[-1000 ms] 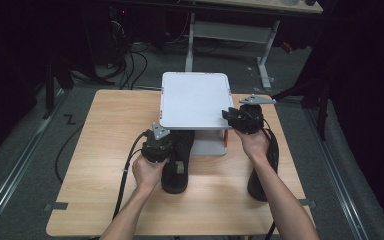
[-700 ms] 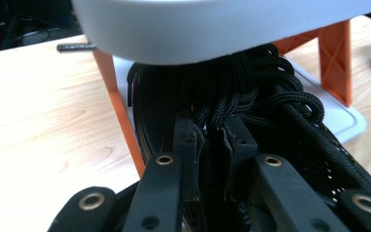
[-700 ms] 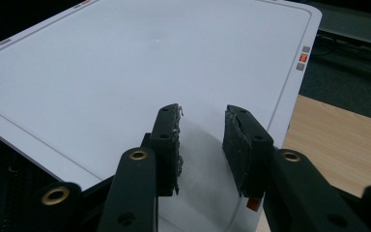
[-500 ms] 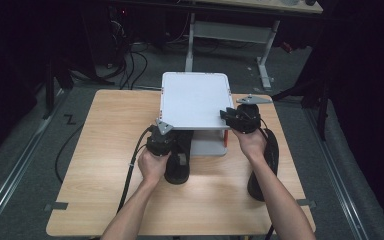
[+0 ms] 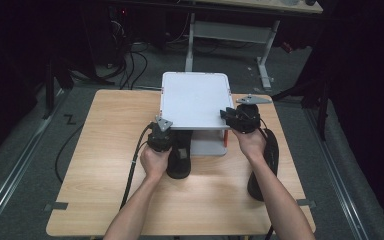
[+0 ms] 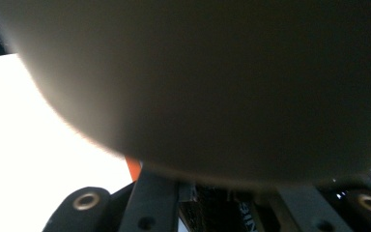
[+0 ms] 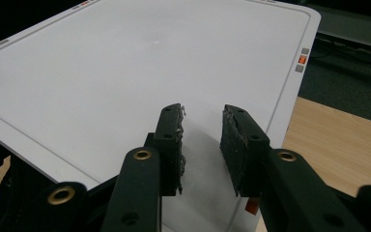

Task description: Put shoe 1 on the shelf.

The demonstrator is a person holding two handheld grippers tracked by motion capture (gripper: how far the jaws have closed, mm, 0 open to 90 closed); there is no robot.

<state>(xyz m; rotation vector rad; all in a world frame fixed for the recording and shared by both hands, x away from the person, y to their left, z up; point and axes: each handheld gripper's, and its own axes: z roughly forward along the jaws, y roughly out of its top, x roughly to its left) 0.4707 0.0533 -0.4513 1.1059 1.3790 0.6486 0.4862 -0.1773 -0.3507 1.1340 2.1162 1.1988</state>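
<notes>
Meanwhile the left gripper, jaws pressed together, had slid forward under the front left corner of the white rectangular plastic lid, which sat on its grey box. The right gripper hung spread over the lid's right edge, so a lift looked close.

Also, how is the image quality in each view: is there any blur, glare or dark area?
High view: the wooden table is evenly lit and the room behind is very dark. Left gripper view: a blurred grey surface sits too close to focus, with an overexposed white patch at left. Right gripper view: sharp, with the white lid bright but not washed out.
</notes>
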